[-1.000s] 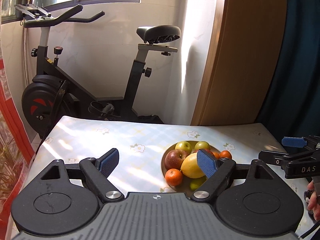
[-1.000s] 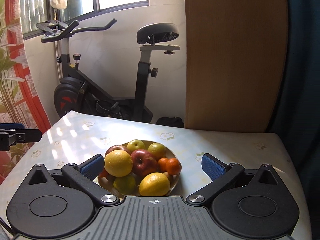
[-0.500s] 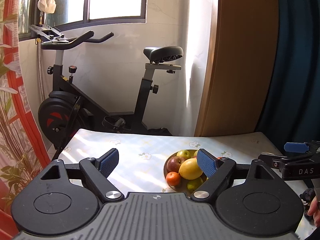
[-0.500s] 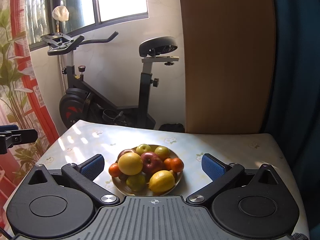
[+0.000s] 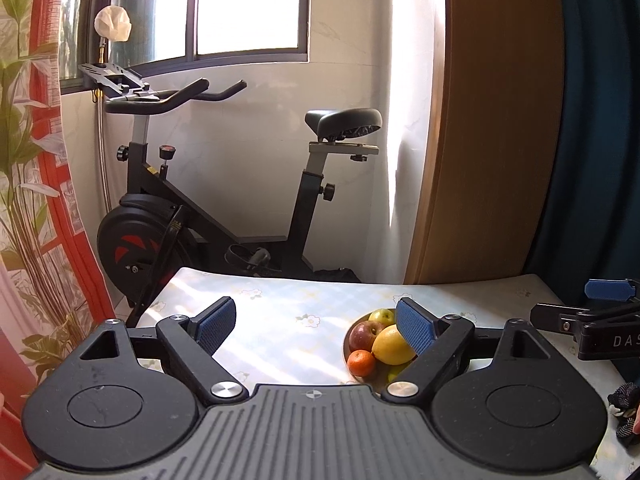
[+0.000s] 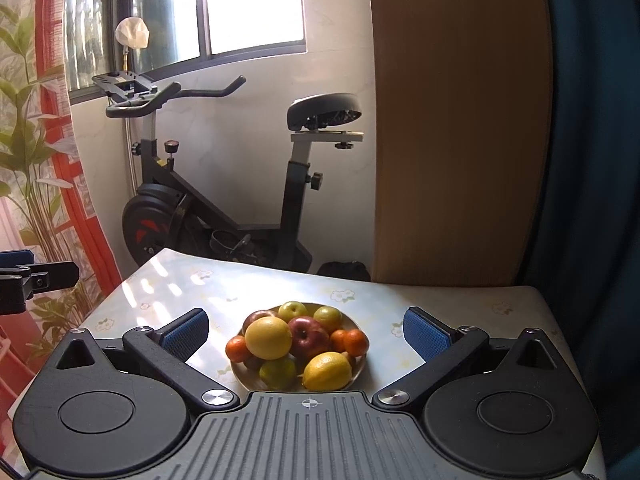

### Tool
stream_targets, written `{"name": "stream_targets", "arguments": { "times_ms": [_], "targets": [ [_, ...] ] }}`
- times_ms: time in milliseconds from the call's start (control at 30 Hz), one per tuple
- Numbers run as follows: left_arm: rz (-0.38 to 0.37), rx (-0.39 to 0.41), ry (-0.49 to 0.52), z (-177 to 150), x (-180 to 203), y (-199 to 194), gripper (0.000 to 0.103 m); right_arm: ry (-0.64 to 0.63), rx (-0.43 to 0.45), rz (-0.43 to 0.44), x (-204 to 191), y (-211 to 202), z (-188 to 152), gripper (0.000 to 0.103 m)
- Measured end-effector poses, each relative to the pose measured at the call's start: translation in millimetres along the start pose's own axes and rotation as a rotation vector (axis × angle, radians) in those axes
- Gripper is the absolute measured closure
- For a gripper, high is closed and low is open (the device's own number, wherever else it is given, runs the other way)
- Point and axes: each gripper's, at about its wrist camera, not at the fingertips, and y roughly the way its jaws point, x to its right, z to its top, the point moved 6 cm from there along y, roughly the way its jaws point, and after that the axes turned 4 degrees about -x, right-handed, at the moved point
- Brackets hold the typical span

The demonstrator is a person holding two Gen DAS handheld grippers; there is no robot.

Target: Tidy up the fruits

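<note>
Floral-print table [image 6: 280,284] holds a fruit plate [image 6: 358,364] — exercise bike [image 6: 224,208] behind — both grippers spread wide, empty.

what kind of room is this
Most likely a room in a home, not a lab or shop: an exercise bike stands under a window, and a plate of fruit sits on a table with a flowered cover.

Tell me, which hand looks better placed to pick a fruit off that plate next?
Probably the right gripper: the plate of fruit sits centred between its open fingers. The left gripper, also open, faces bare tablecloth, with the plate off toward its right finger.
</note>
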Motion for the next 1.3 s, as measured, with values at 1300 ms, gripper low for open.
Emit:
{"name": "stream_targets", "arguments": {
  "times_ms": [1300],
  "targets": [
    [-0.057, -0.008, 0.0, -0.6, 3.2, -4.4, 0.012, 0.019, 0.008, -0.008, 2.5, -5.6, 1.4, 0.0]
  ]
}}
